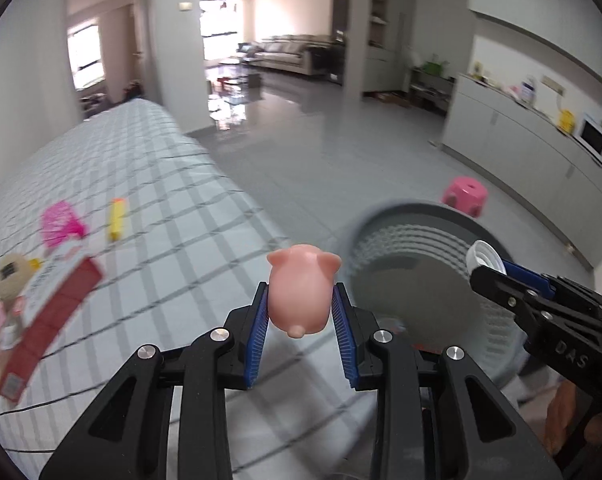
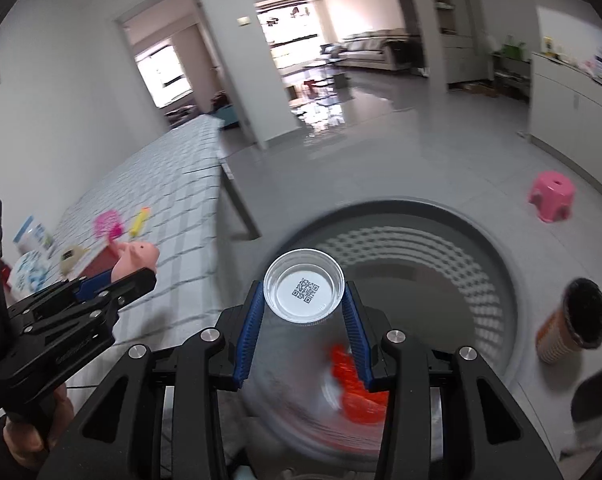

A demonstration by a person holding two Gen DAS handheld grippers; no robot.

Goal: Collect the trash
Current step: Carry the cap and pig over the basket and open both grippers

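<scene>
Right wrist view, clear plastic cup (image 2: 304, 286) base pointing forward, long axis along tool (image 2: 301, 312)

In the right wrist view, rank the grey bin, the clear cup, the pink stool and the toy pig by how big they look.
1. Grey bin
2. Clear cup, though it sits closest to the camera, which inflates it
3. and 4. Pink stool and toy pig look alike; no ranking.

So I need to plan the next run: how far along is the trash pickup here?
Partway. Done: something red already lies in the grey bin. In hand: the left claw grips a pink pig toy and the right claw a clear plastic cup, both near the bin. Left: a red box, a yellow item and a pink item on the checked table, plus a paper cup on the floor.
</scene>
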